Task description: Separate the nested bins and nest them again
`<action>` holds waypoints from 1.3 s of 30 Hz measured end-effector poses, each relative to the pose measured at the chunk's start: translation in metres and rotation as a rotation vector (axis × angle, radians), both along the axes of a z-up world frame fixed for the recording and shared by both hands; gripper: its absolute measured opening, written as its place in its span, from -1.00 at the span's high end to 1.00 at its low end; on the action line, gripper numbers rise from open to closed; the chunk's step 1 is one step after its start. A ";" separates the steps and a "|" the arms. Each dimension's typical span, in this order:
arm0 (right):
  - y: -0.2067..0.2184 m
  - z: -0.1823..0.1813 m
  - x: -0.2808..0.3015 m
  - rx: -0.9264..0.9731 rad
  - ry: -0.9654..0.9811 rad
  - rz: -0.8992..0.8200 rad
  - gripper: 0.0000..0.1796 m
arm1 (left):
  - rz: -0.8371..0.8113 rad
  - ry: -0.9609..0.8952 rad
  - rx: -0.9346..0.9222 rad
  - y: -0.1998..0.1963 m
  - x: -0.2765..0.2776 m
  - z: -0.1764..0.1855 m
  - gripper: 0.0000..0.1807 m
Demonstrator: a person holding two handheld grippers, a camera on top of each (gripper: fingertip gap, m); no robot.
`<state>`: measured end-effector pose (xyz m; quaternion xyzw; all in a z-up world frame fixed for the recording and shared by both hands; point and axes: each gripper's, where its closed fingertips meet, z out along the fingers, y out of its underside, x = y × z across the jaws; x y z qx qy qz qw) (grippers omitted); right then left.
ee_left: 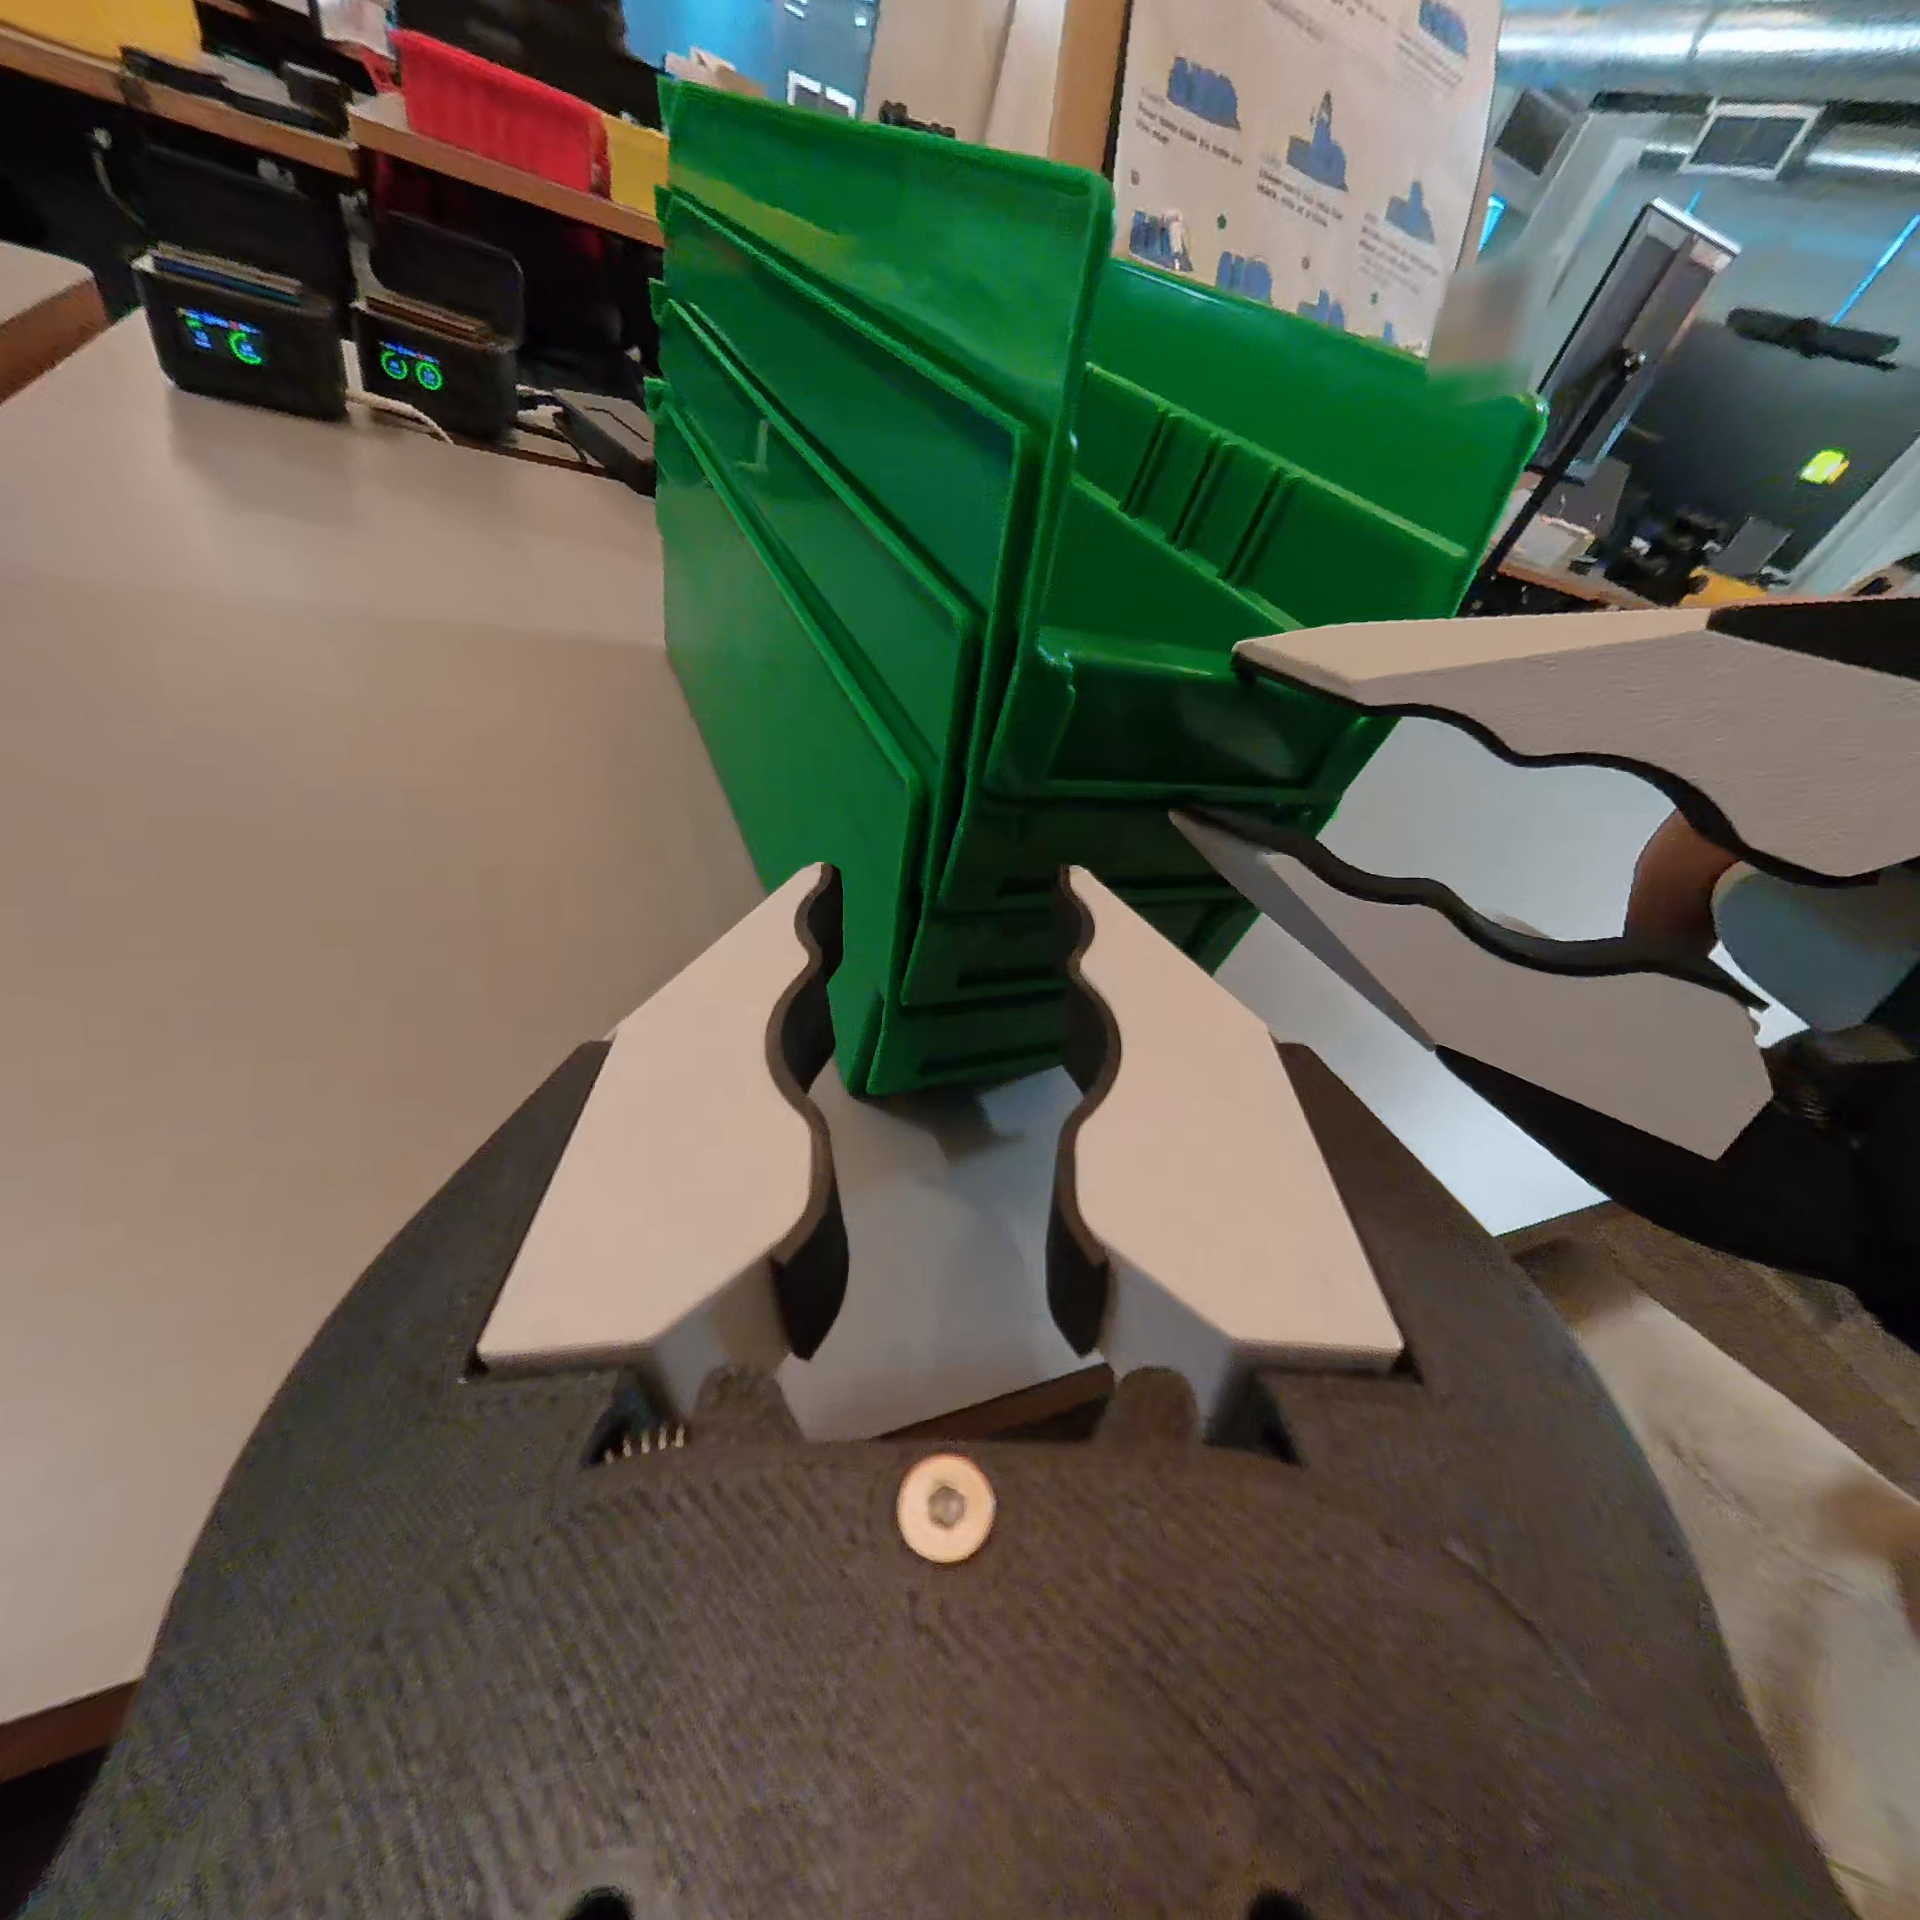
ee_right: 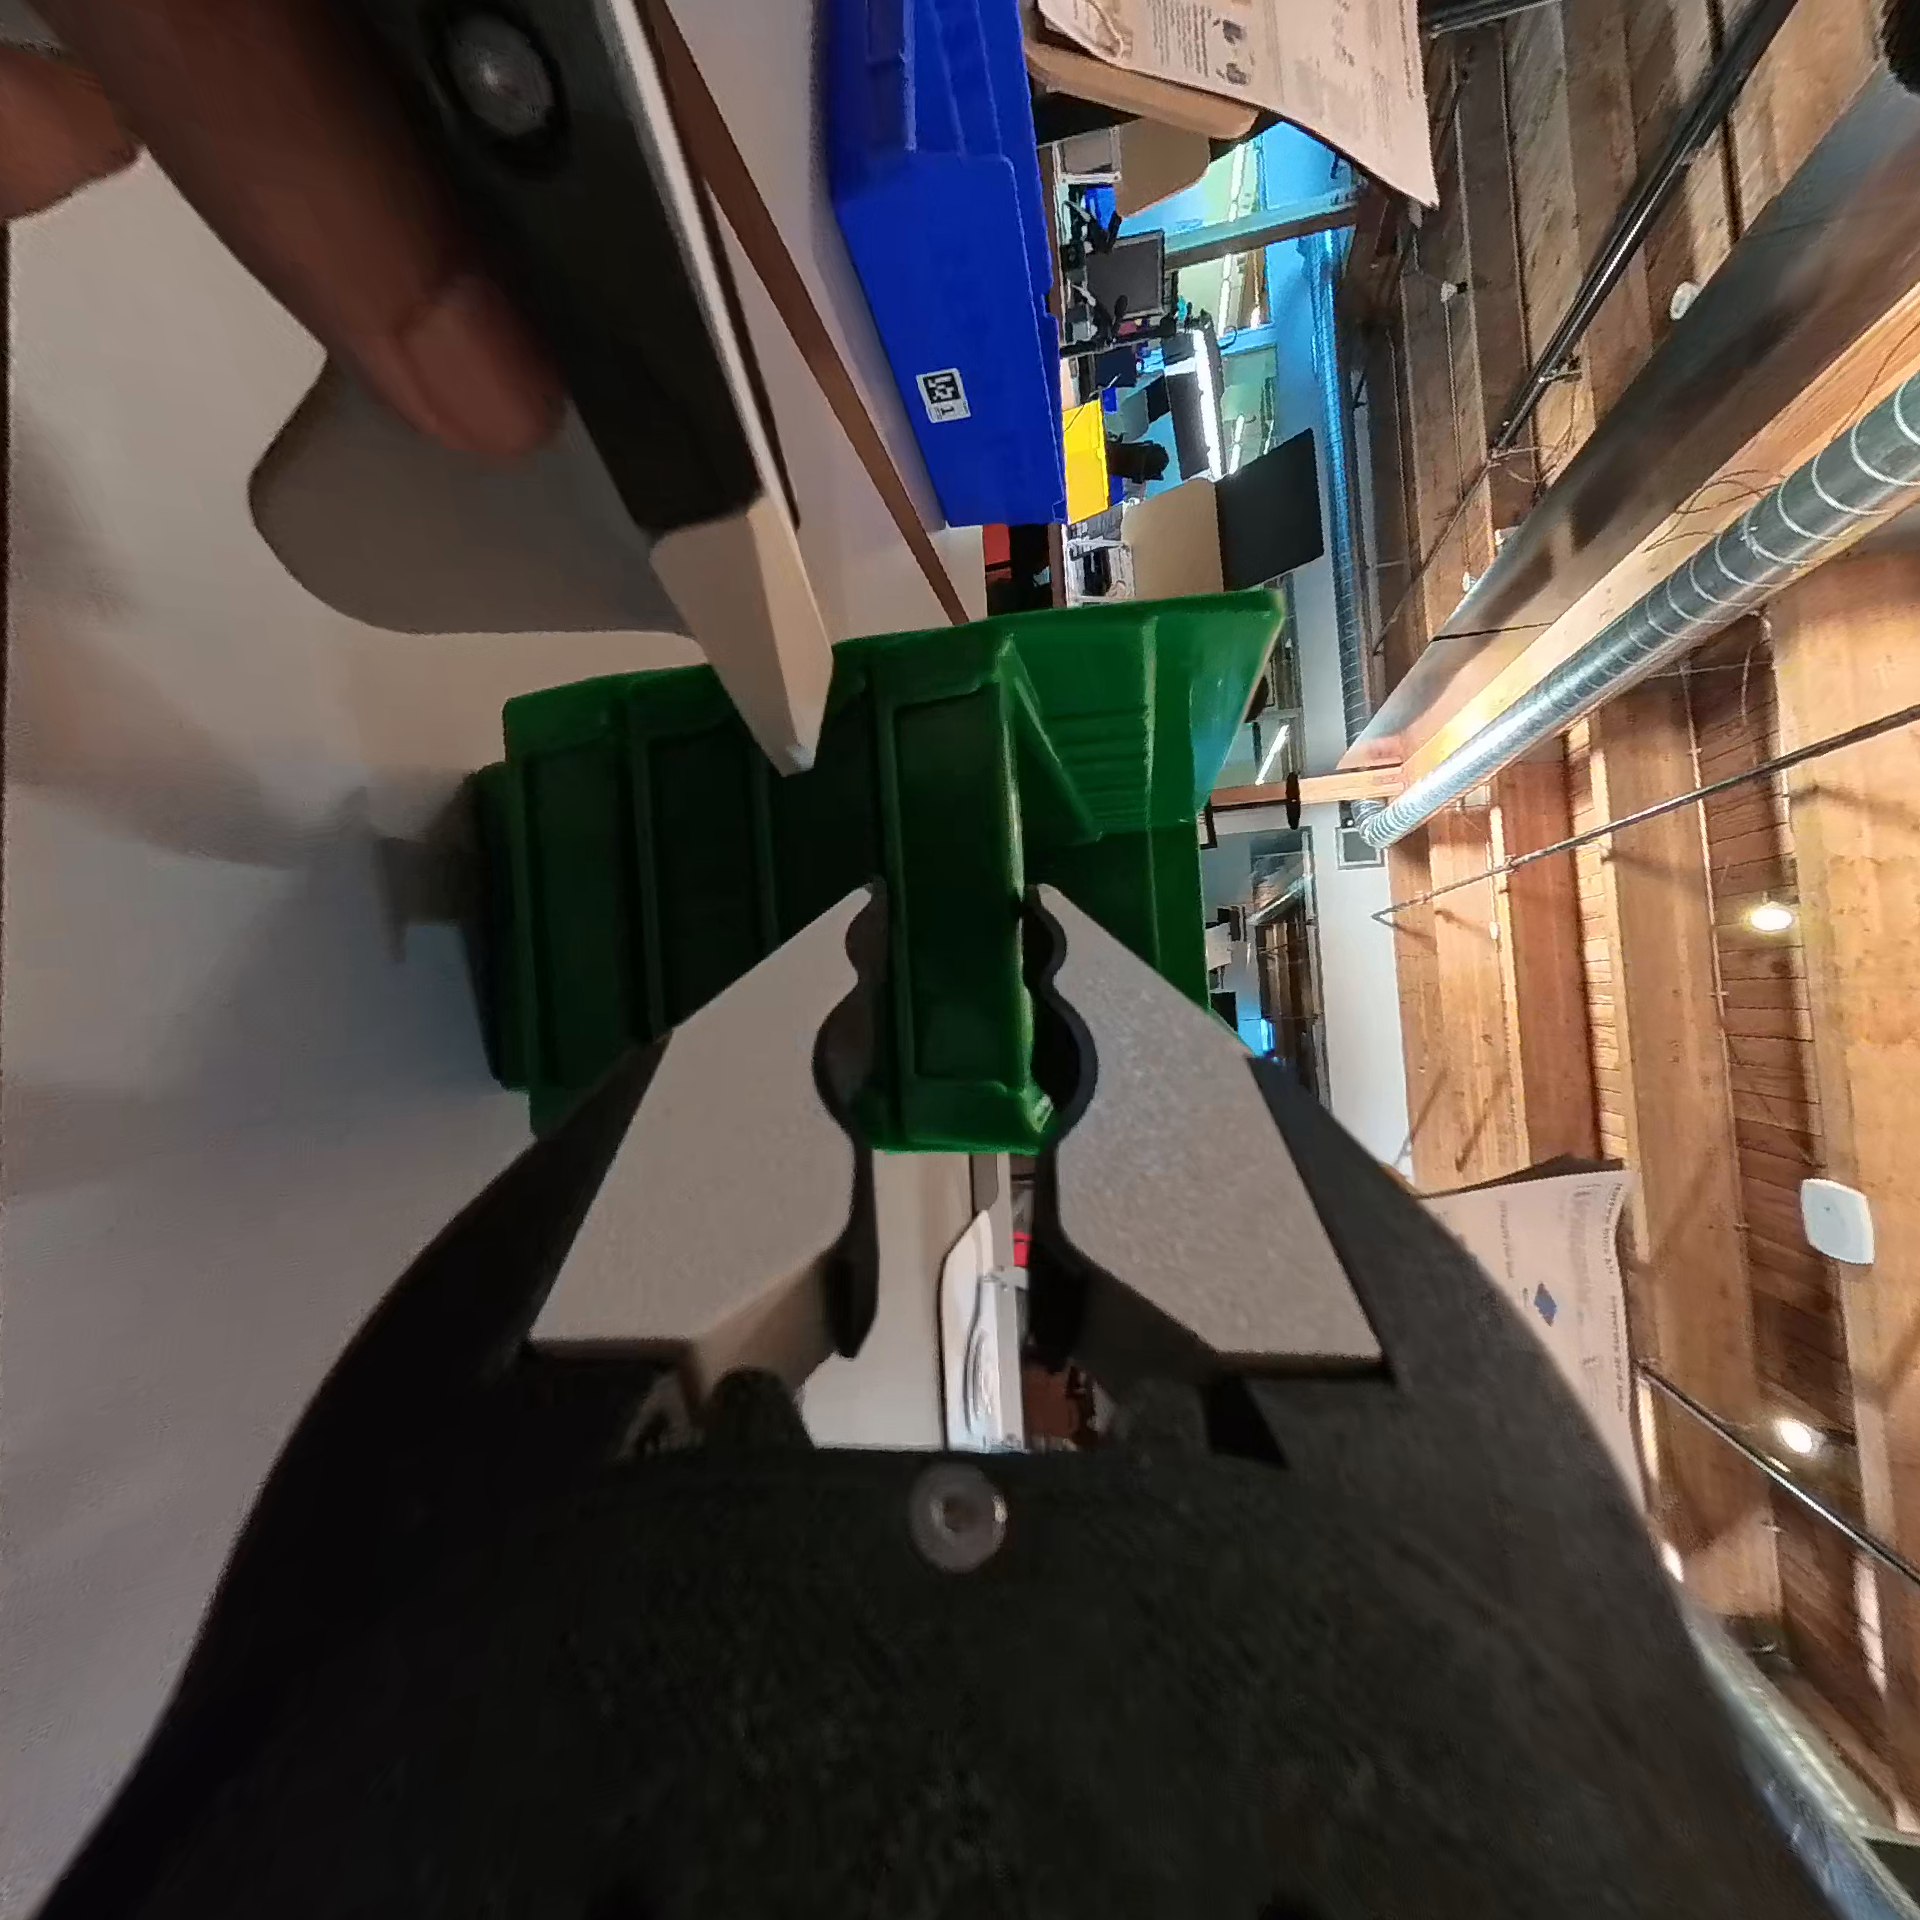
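Note:
A stack of nested green bins (ee_left: 810, 675) stands on the pale table (ee_left: 312, 727). My left gripper (ee_left: 948, 883) straddles the front lips of the lower bins and is shut on them. The top green bin (ee_left: 1195, 540) sits higher, partly drawn out of the stack. My right gripper (ee_left: 1210, 738) comes in from the right and is shut on that bin's front lip. In the right wrist view my right gripper (ee_right: 956, 899) clamps the top bin's lip (ee_right: 956, 935), with the lower bins (ee_right: 623, 852) behind it. One finger of the left gripper (ee_right: 769, 665) rests against the stack there.
Two black devices with lit screens (ee_left: 239, 332) (ee_left: 436, 364) and a cable stand at the table's far left. A blue bin (ee_right: 935, 260) lies beyond the table edge. A printed poster (ee_left: 1299, 156) hangs behind the stack. A hand (ee_right: 312, 260) holds the left gripper.

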<state>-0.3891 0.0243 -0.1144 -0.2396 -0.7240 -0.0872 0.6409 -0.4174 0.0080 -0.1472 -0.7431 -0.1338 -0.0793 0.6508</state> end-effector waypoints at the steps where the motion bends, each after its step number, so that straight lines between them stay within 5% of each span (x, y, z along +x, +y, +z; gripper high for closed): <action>1: -0.001 0.000 0.000 0.000 -0.003 0.008 0.74 | -0.005 0.009 -0.001 0.001 0.001 0.000 0.56; 6: -0.005 0.003 -0.003 -0.013 -0.005 0.044 0.74 | 0.007 0.024 -0.002 0.003 0.001 -0.001 0.68; 33: -0.005 0.010 -0.005 -0.041 0.031 0.040 0.74 | -0.010 -0.090 -0.016 0.002 -0.001 -0.003 0.69; 39: -0.006 0.010 -0.005 -0.058 0.045 0.046 0.74 | 0.001 -0.190 0.056 0.002 -0.007 0.007 0.49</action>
